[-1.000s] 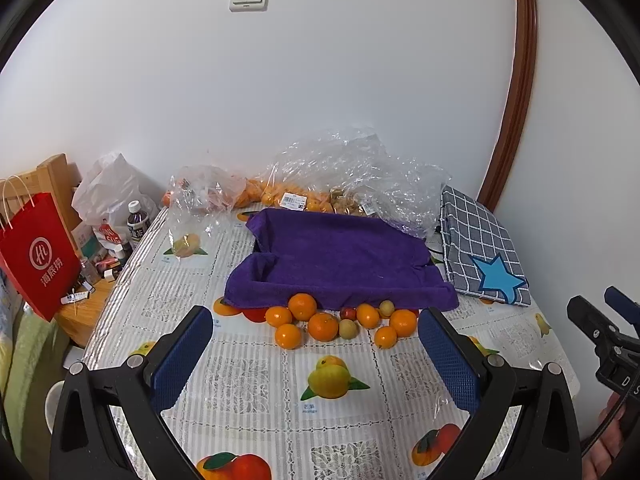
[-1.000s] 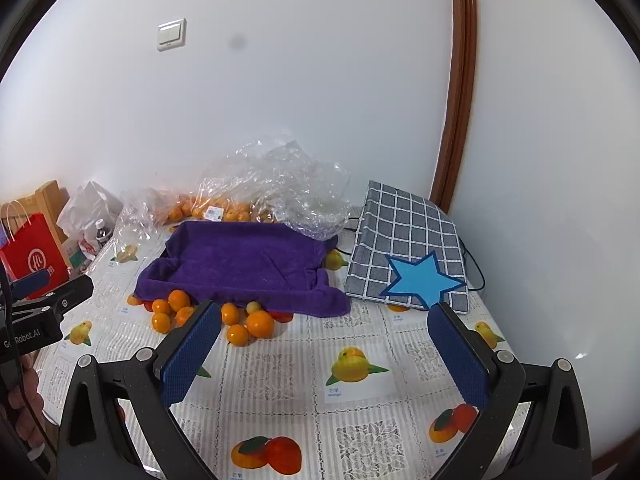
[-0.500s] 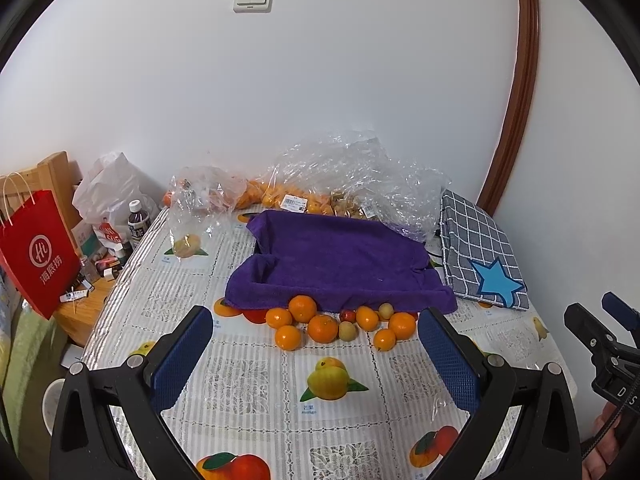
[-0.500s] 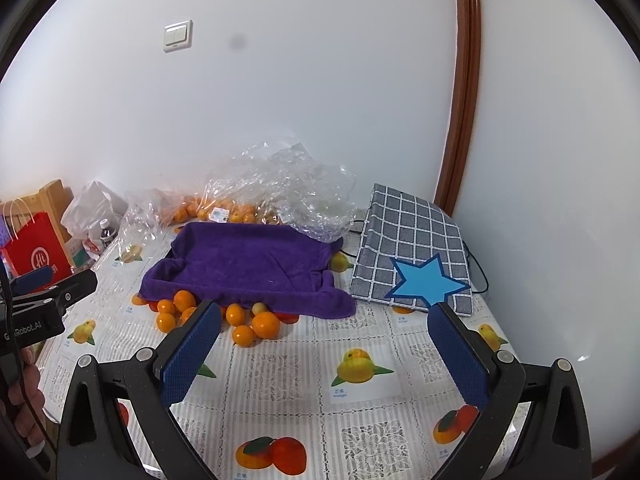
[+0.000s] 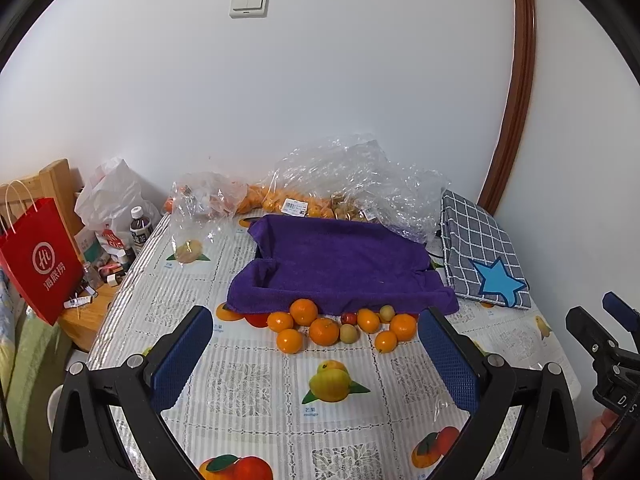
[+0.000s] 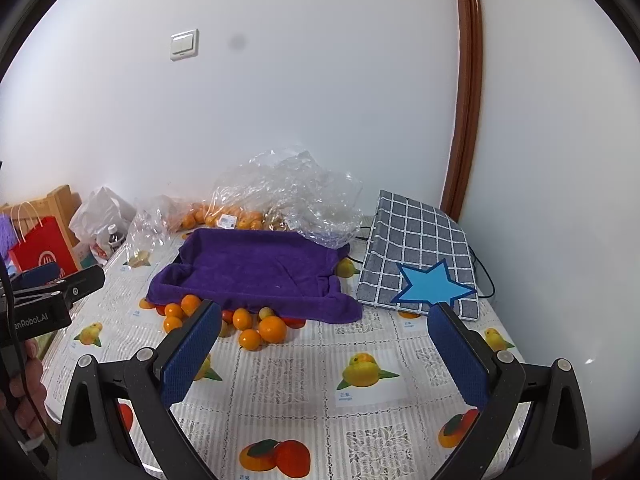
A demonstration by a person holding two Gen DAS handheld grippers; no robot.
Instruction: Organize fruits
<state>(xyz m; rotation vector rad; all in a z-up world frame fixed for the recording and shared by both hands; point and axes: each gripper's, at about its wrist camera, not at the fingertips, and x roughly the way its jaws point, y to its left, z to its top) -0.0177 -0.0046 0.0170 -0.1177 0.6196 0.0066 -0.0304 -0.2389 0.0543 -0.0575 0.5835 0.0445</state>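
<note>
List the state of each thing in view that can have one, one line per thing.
left hand-held gripper: open, empty, above the table
right hand-held gripper: open, empty, above the table
purple towel: draped over a tray-like shape, front edge at the fruit
loose fruit: clustered on the tablecloth, untouched
clear plastic bags: crumpled, oranges inside
red paper bag: upright
bottle: upright, capped

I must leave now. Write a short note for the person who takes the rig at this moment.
Left tongs: open, empty, above the table.
Right tongs: open, empty, also in the air.
Loose fruits: oranges and a few small pale and red ones, on the tablecloth at the front edge of the purple towel tray.
Done: nothing visible; the tray looks empty.
Left: pick up each fruit and sort it.
</note>
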